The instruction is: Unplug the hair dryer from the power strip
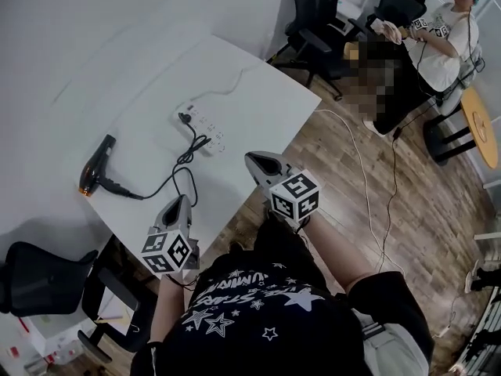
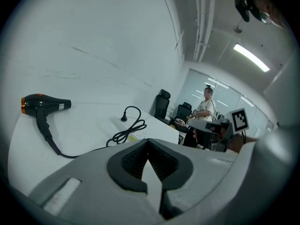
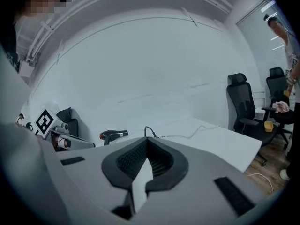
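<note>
Hair dryer lies on its side at the left of the white desk. Its black cord loops right to the white power strip, where the plug sits at the strip's left end; whether it is seated or loose I cannot tell. The left tool and right tool hover off the near desk edge, probably poised to reach in, both with jaws closed together and empty.
</note>
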Available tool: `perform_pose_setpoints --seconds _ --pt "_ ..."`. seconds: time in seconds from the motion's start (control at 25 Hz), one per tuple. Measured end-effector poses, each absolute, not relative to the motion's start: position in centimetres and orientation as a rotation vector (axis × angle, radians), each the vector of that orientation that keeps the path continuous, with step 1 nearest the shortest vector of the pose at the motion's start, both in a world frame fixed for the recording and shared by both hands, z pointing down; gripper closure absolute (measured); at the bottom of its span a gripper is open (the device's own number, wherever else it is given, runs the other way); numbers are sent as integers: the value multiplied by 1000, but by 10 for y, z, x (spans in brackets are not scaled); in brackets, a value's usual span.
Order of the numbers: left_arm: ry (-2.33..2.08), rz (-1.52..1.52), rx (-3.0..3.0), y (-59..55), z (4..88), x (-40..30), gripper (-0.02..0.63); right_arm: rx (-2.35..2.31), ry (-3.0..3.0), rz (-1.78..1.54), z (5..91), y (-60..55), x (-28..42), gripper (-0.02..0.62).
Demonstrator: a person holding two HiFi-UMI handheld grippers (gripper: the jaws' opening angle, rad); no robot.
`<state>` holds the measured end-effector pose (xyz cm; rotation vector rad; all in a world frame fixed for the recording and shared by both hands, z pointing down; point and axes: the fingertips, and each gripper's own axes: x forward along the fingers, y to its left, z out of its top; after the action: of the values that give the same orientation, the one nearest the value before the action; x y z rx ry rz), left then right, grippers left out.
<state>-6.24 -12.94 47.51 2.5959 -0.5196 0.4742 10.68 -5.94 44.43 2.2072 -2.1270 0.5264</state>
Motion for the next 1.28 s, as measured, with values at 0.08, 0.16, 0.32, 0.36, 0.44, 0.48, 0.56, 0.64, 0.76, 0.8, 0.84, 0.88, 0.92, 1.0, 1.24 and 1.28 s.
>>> perform_pose_setpoints --seconds 0.08,0.16,0.32,0.36,0.44,0.48,0.56,0.64,0.76,0.8,0.84,0.88,0.92,1.0,1.24,1.28 --pt "-545 485 2588 -137 480 -54 598 2192 -2142 539 449 -72 120 586" --pt "-586 480 2572 -145 482 -45 598 2156 -2164 550 453 -86 134 586" --pt "-689 456 2528 -156 481 -22 598 2011 -2244 541 450 -117 159 586" --pt "-713 452 2521 -157 479 -15 598 1972 -2265 533 449 -125 166 586" --pt "-753 445 2515 -160 476 0 598 1920 -2300 526 446 -140 181 586" --pt "-768 441 2515 -162 474 7 598 1905 -2316 527 444 -147 188 586" --pt "-797 434 2506 -168 473 19 598 1876 -2348 527 443 -159 201 586" --pt "-835 430 2486 -172 476 26 598 1829 -2375 521 445 -171 209 586" --pt "-905 439 2445 -177 481 30 598 1752 -2414 538 453 -188 215 586" --pt "-920 444 2432 -177 482 32 598 1730 -2425 549 454 -193 217 586" --pt "-929 450 2422 -178 483 36 598 1710 -2432 556 456 -197 221 586" --pt "-932 456 2419 -178 484 41 598 1694 -2435 559 458 -200 226 586" --pt "-930 463 2419 -177 486 47 598 1681 -2435 560 460 -203 231 586" --pt "-919 477 2421 -173 491 58 598 1658 -2438 566 467 -207 239 586" --pt "-910 519 2398 -165 519 85 598 1508 -2483 597 488 -226 234 586" --pt "-914 528 2391 -165 525 90 598 1478 -2491 600 491 -230 232 586"
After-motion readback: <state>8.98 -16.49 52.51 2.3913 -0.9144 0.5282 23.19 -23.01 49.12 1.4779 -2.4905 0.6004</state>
